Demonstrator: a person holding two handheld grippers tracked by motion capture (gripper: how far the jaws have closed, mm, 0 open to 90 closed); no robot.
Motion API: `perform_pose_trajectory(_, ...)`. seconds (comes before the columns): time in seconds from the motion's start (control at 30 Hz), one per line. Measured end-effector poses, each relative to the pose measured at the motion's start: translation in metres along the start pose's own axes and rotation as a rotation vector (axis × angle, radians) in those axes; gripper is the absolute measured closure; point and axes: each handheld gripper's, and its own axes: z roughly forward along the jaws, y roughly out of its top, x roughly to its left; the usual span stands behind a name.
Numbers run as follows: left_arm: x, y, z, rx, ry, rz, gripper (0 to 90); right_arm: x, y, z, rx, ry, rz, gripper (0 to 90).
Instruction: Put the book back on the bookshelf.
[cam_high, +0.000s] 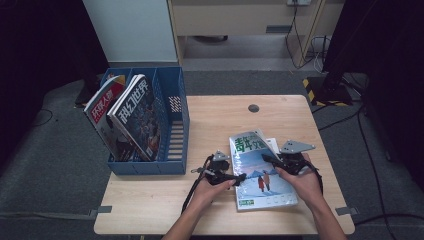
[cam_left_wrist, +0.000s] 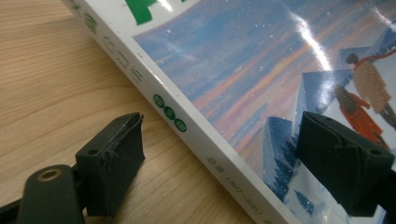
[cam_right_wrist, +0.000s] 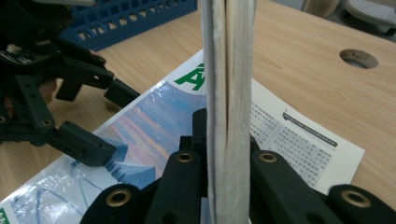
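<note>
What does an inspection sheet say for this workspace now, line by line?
Surface: wooden table with a round hole.
Job's things: magazine lying flat; blue rack holding two magazines.
Clutter: nothing seen.
Grippers: left gripper open, one jaw over the cover, one beside the spine; right gripper shut on lifted pages.
Cables: one trails from the left gripper; more on the floor.
Surroundings: grey carpet, dark stand base.

From overhead I look down the table (cam_high: 215, 210); both gripper cameras sit close behind their fingers, sharing the magazine (cam_left_wrist: 261, 79) between them.
</note>
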Motion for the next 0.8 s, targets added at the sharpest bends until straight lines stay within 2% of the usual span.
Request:
perform_pose_trajectory(0.1,0.001,0.002,0.003,0.007,-0.04,-0.005,13.8,-0.002,-0.001,-0.003,-0.035,0.02,0.013,85.7)
perform_pose_trajectory(0.13,0.001,0.002,0.003,0.007,-0.04,-0.005,13.3,-0.002,-0.001,-0.003,-0.035,0.02,0.013,85.7)
perform_pose_trajectory(0.17,0.0,0.002,0.007,0.011,-0.063,-0.001,13.1,-0.003,-0.002,-0.003,-0.046,0.03,0.017,85.6)
perform_pose_trajectory(0.23,-0.002,0.003,0.009,0.015,-0.069,0.016,13.2,-0.004,-0.003,-0.002,-0.051,0.032,0.019,85.6)
perform_pose_trajectory(0.4,-0.003,0.004,0.011,0.016,-0.054,0.017,12.9,-0.01,-0.01,0.0,-0.054,0.044,0.047,84.5)
perform_pose_trajectory(0.5,-0.004,0.004,0.011,0.016,-0.04,0.017,14.3,-0.016,-0.016,0.005,-0.04,0.032,0.056,79.6)
perform_pose_trajectory(0.6,-0.005,0.004,0.011,0.012,-0.023,0.028,15.0,-0.021,-0.022,0.009,-0.008,-0.011,0.064,66.9)
perform_pose_trajectory(0.63,-0.006,0.003,0.011,0.011,-0.014,0.032,15.9,-0.022,-0.023,0.011,0.018,-0.027,0.058,61.3)
perform_pose_trajectory(0.7,-0.008,0.003,0.012,0.014,0.007,0.058,17.9,-0.025,-0.027,0.015,0.083,-0.087,0.049,44.4)
perform_pose_trajectory(0.77,-0.008,0.003,0.012,0.011,0.011,0.058,17.9,-0.029,-0.033,0.02,0.165,-0.14,0.062,31.2)
perform_pose_trajectory(0.8,-0.008,0.003,0.012,0.011,0.012,0.057,18.1,-0.032,-0.036,0.02,0.177,-0.157,0.08,26.5)
